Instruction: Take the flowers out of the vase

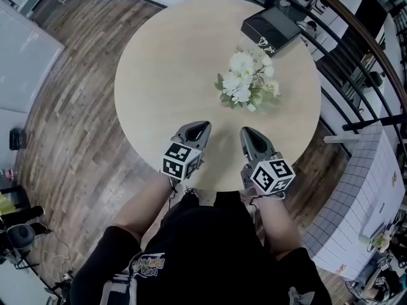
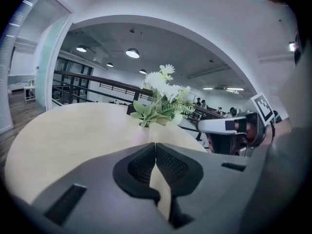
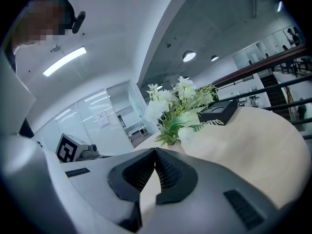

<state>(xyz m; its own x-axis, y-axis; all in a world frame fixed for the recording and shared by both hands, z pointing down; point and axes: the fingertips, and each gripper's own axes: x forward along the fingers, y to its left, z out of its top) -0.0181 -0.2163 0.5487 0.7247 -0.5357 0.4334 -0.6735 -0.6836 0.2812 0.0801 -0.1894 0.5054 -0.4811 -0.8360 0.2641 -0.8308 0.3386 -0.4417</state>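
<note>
Overhead, a round pale wooden table fills the middle of the scene, with a person standing at its near edge. A black box lies at the far side, beyond everything else as seen from the grippers. A bunch of white flowers with green leaves stands upright, ahead of the right gripper and ahead and to the right of the left gripper. The blooms hide the vase. Both grippers hover side by side over the table's near edge, well short of the flowers, each with jaws pressed together on nothing.
</note>
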